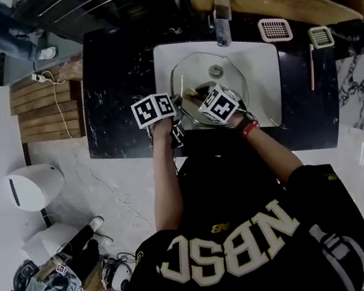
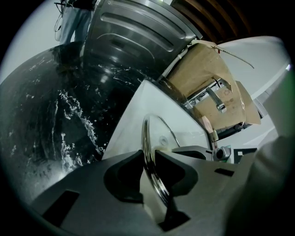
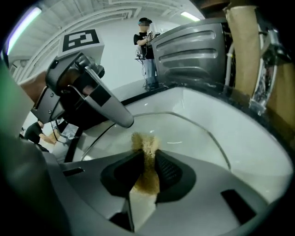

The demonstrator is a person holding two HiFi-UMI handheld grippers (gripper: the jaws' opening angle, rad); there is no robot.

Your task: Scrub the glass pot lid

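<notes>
The glass pot lid [image 1: 195,69], with a steel rim and a centre knob [image 1: 216,70], stands tilted in the white sink [image 1: 262,64]. My left gripper [image 2: 148,159] is shut on the lid's metal rim [image 2: 146,138] at its left edge and holds it there. My right gripper [image 3: 146,156] is shut on a tan scrub sponge [image 3: 145,146], whose frayed tip sticks out toward the inner glass [image 3: 193,138]. In the head view both marker cubes sit side by side at the sink's near edge, left [image 1: 153,109] and right [image 1: 220,104].
A faucet [image 1: 222,19] rises behind the sink. Black marble counter [image 1: 116,90] surrounds the basin. Two slotted strainers [image 1: 275,29] [image 1: 321,36] lie on the counter at back right. A steel appliance [image 2: 133,32] stands behind. A person [image 3: 146,46] stands far off.
</notes>
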